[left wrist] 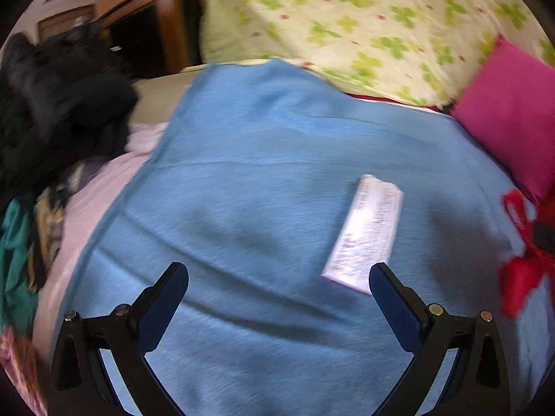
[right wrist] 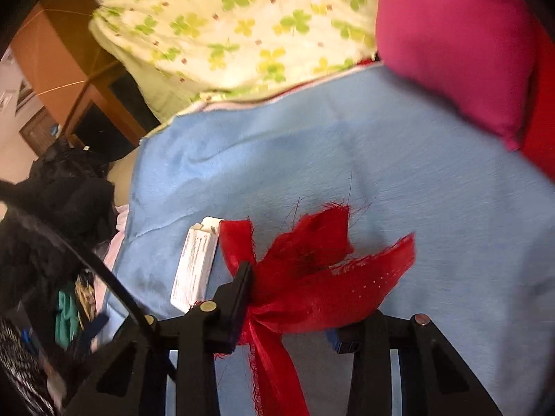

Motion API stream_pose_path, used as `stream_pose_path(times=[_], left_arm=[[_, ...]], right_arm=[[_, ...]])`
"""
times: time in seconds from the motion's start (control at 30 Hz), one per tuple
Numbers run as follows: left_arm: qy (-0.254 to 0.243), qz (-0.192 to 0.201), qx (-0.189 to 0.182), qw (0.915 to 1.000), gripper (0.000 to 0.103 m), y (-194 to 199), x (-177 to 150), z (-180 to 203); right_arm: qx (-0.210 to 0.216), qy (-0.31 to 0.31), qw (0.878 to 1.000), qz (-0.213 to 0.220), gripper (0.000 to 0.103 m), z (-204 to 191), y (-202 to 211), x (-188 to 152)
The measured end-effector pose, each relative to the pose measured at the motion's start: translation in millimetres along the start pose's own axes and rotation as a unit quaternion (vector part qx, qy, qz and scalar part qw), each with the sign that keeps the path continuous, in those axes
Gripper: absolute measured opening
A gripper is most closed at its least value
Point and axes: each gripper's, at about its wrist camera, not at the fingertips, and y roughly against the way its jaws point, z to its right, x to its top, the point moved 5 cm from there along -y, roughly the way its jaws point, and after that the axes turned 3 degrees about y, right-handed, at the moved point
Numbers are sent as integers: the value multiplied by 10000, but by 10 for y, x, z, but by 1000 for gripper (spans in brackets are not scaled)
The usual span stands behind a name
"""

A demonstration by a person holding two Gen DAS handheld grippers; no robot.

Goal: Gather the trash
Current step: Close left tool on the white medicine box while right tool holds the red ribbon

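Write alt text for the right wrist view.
The right gripper is shut on a frayed red cloth scrap above a blue blanket. A white box lies just left of it; a clover-print pillow and pink cushion sit behind.

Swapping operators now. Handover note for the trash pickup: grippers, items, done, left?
Left gripper: open, empty, above the blue blanket, white carton lying just ahead by its right finger.
Right gripper: shut on the frayed red fabric scrap, which bunches between the fingers.
Done: scrap gripped.
Left: bin the scrap, pick up the carton. No bin clearly in view.
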Motion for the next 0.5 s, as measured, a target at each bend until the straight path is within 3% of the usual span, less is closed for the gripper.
stream_pose_path(times=[0.2,0.43,0.5], left_arm=[[-194,-64,-612,9979,103,-192,98,305],[-209,-349,-918,9949,103,-403,160,459],[-151,-435,-993,9940,97,-445,155,458]], right_arm=[[-13,117,9999,105,39,290,469,-326],[47,56,10000,-49,39,445,409,-517],[29,112,9999,-14,39,443,408,-511]])
